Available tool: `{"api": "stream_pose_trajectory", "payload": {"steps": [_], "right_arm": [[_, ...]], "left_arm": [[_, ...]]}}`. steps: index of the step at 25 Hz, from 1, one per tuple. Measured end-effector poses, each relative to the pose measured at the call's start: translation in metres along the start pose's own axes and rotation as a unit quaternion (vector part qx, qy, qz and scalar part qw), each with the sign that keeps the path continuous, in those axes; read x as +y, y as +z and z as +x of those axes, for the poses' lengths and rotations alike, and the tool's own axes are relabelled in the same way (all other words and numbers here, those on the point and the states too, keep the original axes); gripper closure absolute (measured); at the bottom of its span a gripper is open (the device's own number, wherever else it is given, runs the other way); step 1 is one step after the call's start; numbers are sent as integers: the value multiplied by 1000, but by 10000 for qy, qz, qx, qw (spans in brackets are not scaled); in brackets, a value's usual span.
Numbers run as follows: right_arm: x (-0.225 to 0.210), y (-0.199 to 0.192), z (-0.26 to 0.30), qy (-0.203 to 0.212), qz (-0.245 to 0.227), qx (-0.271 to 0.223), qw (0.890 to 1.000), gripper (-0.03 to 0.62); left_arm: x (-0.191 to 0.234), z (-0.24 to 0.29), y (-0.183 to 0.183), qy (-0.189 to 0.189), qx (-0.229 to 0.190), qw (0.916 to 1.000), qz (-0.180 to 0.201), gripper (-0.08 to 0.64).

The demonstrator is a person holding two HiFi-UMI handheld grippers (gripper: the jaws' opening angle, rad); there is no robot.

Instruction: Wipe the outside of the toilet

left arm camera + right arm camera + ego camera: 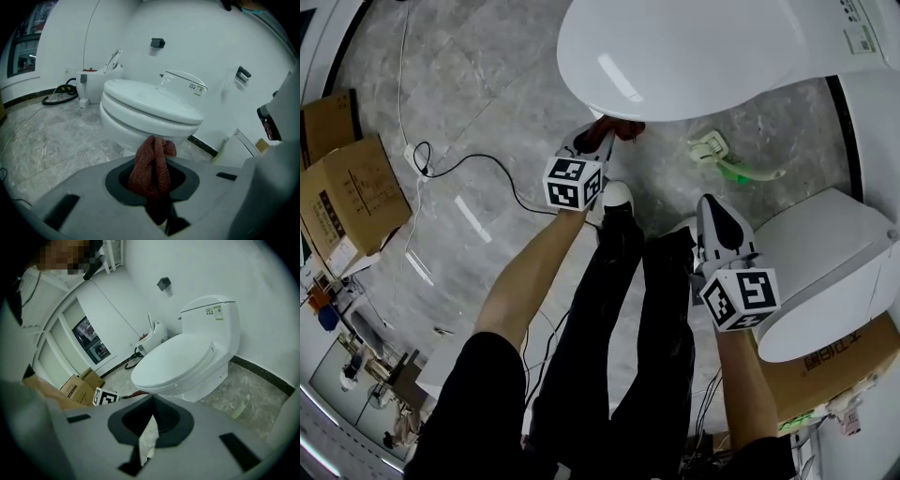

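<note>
Clamping rust-red cloth (151, 171) in left gripper (605, 134) close under toilet (703, 56) front rim, likely for wiping bowl's outside, with empty, closed right gripper (710, 204) held back clear.

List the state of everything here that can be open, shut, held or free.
toilet, lid down.
red cloth, bunched, clamped in the left claw.
left claw, shut on the red cloth.
right claw, shut, nothing in it.
far toilet, lid up.
</note>
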State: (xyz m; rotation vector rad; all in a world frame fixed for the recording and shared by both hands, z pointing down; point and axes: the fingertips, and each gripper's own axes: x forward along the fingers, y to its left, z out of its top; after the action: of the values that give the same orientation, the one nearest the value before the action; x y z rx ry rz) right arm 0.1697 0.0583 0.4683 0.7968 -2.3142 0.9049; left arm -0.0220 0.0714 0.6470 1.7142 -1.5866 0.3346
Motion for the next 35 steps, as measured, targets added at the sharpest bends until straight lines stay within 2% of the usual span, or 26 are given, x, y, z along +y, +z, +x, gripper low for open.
{"api": "stream_pose_trajectory", "payload": {"steps": [3,8,10,12,14,16,18,21,27,31,35], "right_arm": [[11,2,7,45,-55,42,10000,589],[20,3,13,75,-86,66,9999,589],[20,3,14,69,-81,59,9999,589],[19,3,13,59,-67,46,9999,589],[17,2,10,41,-38,26,10000,589],[13,0,6,12,-5,-3,10000,589],[7,-2,0,-31,39,-34,10000,589],[-5,-5,-12,-89,123,-90,9998,589],[-43,-17,-45,-302,292,-227,9989,589],[-81,-22,-73,-538,414,-372,9970,589],[-120,-28,-104,-779,586,-542,9938,589]], "left_arm": [[24,-9,5,103,87,9998,137,492],[77,-22,29,502,42,9984,270,492],[93,-26,42,616,-28,9973,394,492],[109,-32,54,820,-205,9959,320,491],[119,-38,60,997,-295,9942,267,489],[116,-39,56,1018,-219,9937,422,489],[103,-41,45,953,-120,9940,532,489],[74,-45,21,825,-28,9959,358,489],[-20,-23,-25,238,201,9991,282,489],[-93,16,-29,-211,212,9984,490,489],[-158,51,-16,-517,94,9967,621,488]]}}
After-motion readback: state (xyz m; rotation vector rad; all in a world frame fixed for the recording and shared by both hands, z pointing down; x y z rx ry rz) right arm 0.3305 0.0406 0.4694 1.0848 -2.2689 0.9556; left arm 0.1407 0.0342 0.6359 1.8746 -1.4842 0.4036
